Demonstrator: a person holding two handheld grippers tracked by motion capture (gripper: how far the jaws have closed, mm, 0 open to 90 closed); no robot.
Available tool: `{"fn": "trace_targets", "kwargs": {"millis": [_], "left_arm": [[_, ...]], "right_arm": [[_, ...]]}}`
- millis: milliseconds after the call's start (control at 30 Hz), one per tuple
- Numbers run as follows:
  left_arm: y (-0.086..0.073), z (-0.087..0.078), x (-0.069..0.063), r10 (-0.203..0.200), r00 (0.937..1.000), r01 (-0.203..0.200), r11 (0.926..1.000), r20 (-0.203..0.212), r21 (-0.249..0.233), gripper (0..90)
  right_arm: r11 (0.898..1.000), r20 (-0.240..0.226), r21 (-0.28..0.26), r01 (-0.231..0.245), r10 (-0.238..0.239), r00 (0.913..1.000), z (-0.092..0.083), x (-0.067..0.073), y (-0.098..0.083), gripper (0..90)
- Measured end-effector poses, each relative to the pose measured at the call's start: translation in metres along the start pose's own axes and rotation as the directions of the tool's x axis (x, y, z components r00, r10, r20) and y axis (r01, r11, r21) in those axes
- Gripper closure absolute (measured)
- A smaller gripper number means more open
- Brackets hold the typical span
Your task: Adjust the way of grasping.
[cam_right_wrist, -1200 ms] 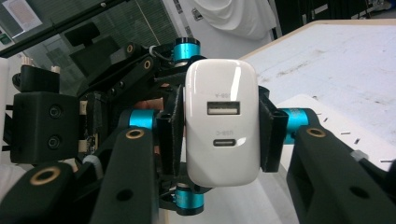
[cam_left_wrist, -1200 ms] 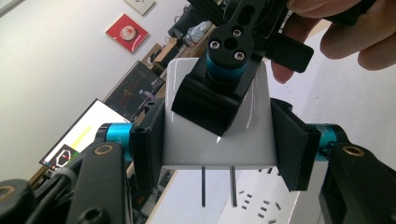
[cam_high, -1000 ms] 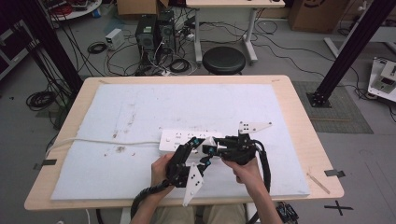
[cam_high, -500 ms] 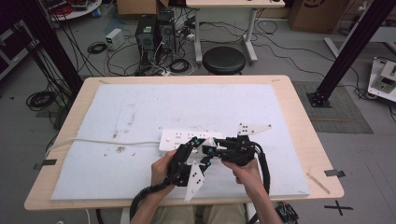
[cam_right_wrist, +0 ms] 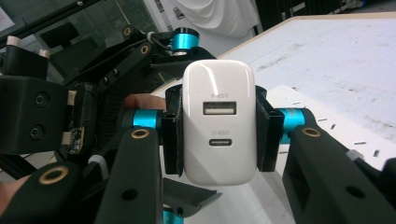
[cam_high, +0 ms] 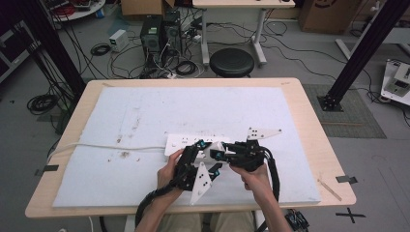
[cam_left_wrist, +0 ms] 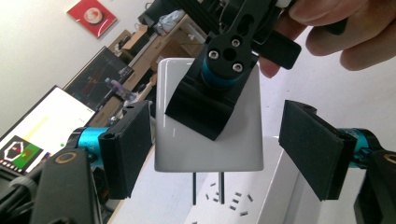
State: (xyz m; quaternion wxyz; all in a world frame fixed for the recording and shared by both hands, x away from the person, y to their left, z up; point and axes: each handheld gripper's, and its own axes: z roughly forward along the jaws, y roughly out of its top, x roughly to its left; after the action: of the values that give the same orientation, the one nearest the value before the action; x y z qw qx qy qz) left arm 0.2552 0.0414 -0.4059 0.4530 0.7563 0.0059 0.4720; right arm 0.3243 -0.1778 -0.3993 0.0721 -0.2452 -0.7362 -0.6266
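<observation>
White charger [cam_right_wrist: 218, 122] clamped in right tool [cam_right_wrist: 218, 140], left tool [cam_left_wrist: 219, 154] released.

From above, my hands and both grippers cover the white charger, so I cannot make it out there. In my left gripper view, the right gripper's pad hides part of the charger [cam_left_wrist: 208, 140], and the power strip [cam_left_wrist: 252, 198] is cut off at the bottom edge.
</observation>
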Motion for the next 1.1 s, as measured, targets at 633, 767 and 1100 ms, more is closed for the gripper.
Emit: {"fn": "trace_targets", "kwargs": {"millis": [633,767,1100], "left_arm": [[-0.013,-0.026,0.019,-0.235,0.9708,0.237,0.9706,-0.048,0.042,22.6],[-0.025,-0.039,0.033,-0.409,0.9107,0.412,0.9097,-0.058,0.054,25.5],[-0.066,-0.07,0.054,-0.598,0.7918,0.609,0.7895,-0.126,0.08,25.4]], "right_arm": [[1.0,0.052,-0.017,0.008,-0.007,0.9986,-0.013,-0.003,0.0,63.1],[1.0,0.063,-0.026,0.001,0.0,0.998,-0.019,-0.003,-0.001,63.1],[0.999,0.087,-0.039,0.012,-0.009,0.9962,-0.026,-0.002,-0.001,63.1]]}}
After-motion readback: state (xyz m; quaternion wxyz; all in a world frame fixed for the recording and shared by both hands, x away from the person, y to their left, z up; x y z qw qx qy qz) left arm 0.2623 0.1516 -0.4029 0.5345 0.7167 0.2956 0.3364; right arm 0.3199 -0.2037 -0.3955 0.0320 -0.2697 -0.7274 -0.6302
